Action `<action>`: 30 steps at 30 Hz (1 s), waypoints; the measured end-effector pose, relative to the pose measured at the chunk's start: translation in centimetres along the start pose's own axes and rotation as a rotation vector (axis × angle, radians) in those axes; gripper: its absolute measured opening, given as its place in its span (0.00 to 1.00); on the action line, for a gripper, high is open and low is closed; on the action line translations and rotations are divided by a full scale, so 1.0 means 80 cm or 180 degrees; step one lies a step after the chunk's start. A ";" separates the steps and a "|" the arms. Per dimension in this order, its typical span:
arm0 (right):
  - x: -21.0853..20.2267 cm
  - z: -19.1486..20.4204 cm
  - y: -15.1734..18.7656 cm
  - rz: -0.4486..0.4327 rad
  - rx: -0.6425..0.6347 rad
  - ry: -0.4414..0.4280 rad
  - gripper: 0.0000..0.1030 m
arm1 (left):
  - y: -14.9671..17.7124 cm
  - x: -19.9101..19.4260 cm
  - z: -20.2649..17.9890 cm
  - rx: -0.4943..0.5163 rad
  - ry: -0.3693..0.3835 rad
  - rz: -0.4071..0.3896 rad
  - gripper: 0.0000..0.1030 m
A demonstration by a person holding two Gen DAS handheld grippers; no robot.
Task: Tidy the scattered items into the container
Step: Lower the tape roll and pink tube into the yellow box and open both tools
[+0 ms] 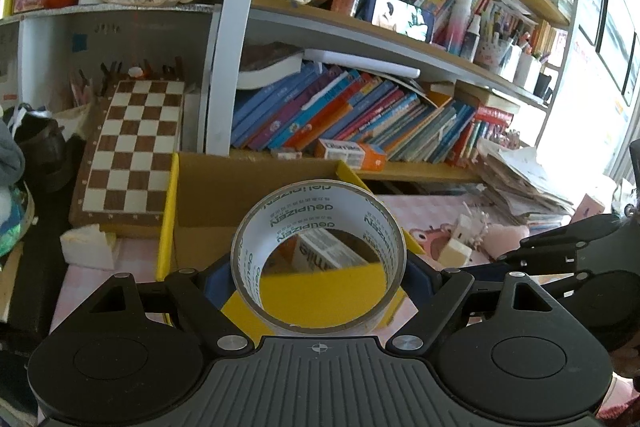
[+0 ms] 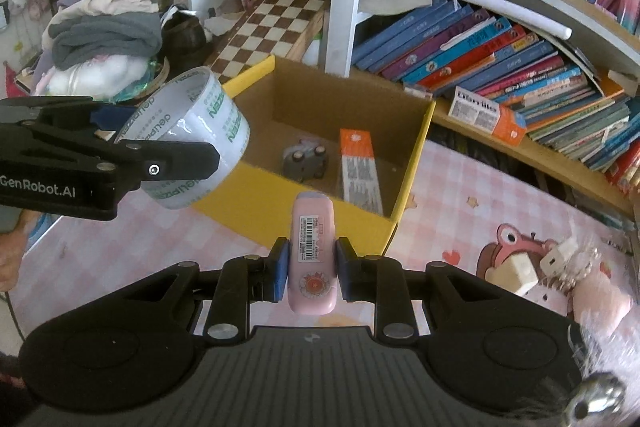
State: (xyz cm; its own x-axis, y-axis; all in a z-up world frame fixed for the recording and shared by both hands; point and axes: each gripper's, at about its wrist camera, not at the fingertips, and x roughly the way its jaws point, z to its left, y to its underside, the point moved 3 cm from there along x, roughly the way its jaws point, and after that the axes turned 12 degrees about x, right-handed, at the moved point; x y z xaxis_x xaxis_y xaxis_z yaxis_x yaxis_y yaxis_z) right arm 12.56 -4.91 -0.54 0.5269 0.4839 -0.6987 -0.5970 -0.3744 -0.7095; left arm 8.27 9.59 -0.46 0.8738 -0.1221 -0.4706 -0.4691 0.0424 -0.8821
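My left gripper (image 1: 320,279) is shut on a roll of clear tape (image 1: 320,211) with green print, held upright above the near yellow wall of a cardboard box (image 1: 224,187). In the right wrist view the tape roll (image 2: 192,131) hangs over the box's (image 2: 416,147) left front corner. My right gripper (image 2: 312,267) is shut on a pink oblong case (image 2: 313,239) with a barcode label, just in front of the box's near wall. Inside the box lie a grey toy car (image 2: 305,161) and a long orange-and-white carton (image 2: 360,175).
The box stands on a pink checked mat (image 2: 460,211). A white plug block (image 2: 520,275) and a pink plush (image 2: 592,299) lie at the right. A chessboard (image 1: 136,147) leans behind the box, a bookshelf (image 1: 360,119) runs along the back, and folded clothes (image 2: 104,35) are piled at the left.
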 end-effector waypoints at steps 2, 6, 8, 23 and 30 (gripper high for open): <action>0.003 -0.001 -0.009 -0.0032 -0.0007 0.0004 0.23 | -0.005 0.005 0.005 0.0018 -0.0011 -0.0013 0.82; 0.013 -0.003 -0.029 -0.0082 -0.0019 0.0001 0.23 | -0.015 0.019 0.016 0.0046 -0.0035 -0.0026 0.82; 0.019 -0.004 -0.038 -0.0098 -0.0038 -0.0002 0.23 | -0.019 0.026 0.021 0.0041 -0.0046 -0.0039 0.82; 0.086 -0.014 -0.081 0.0029 -0.0038 -0.0076 0.23 | -0.029 0.095 0.058 0.0006 -0.0168 0.0095 0.82; 0.121 -0.013 -0.083 0.0176 -0.0069 -0.0126 0.23 | -0.022 0.124 0.067 0.0120 -0.0251 0.0255 0.82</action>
State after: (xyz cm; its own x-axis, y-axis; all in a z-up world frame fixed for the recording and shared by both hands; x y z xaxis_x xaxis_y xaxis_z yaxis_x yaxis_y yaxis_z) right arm 22.30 1.45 -2.71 0.4689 0.4928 -0.7330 -0.6111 -0.4182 -0.6720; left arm 18.44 13.59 -3.65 0.8417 -0.0386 -0.5385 -0.5341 0.0864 -0.8410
